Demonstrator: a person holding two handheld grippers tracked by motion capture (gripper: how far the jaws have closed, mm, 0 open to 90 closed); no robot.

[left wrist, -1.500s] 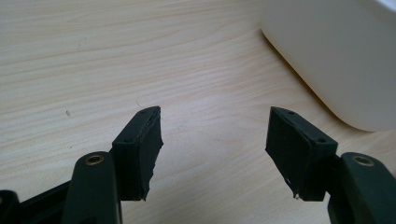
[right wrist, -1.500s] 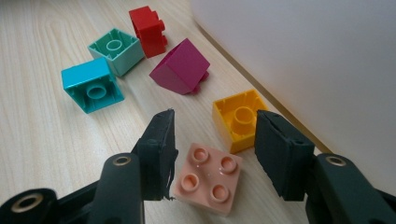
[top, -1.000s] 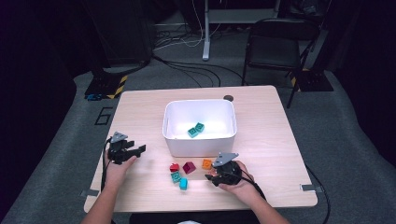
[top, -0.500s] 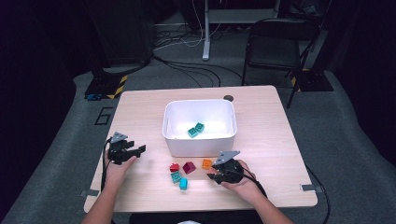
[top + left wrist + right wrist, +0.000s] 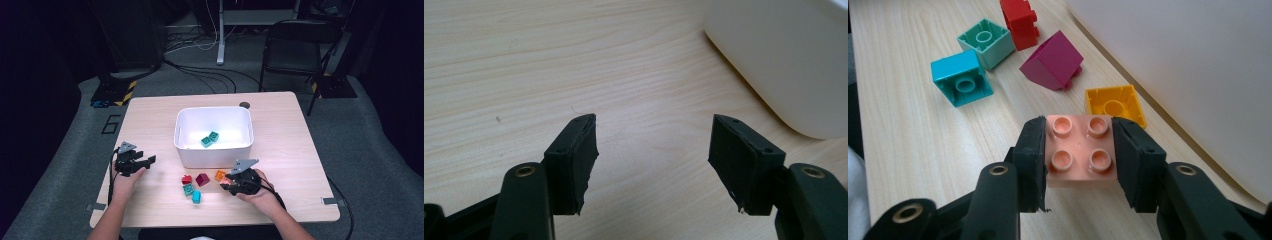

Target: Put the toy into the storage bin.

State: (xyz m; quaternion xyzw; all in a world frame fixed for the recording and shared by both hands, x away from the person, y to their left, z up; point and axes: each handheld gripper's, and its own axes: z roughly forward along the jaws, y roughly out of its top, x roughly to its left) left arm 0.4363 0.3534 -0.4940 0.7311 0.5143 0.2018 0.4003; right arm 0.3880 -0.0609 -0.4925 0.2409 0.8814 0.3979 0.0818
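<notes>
Pink brick (image 5: 1079, 150) clamped between the jaws of my right tool (image 5: 1079, 162), just closed on it, hand low over the surface (image 5: 913, 135), left tool (image 5: 651, 150) open, empty.

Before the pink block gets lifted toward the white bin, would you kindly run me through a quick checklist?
1. Right tool closed on the pink block, both pads on its sides: ok; its jaws have just been closing.
2. Block sits square between the pads: ok.
3. Orange block close ahead, apart from the grip: ok.
4. White bin has room beside its two teal blocks: ok.
5. Left tool open, away from the path: ok.
6. Grip firmness: cannot tell.
</notes>
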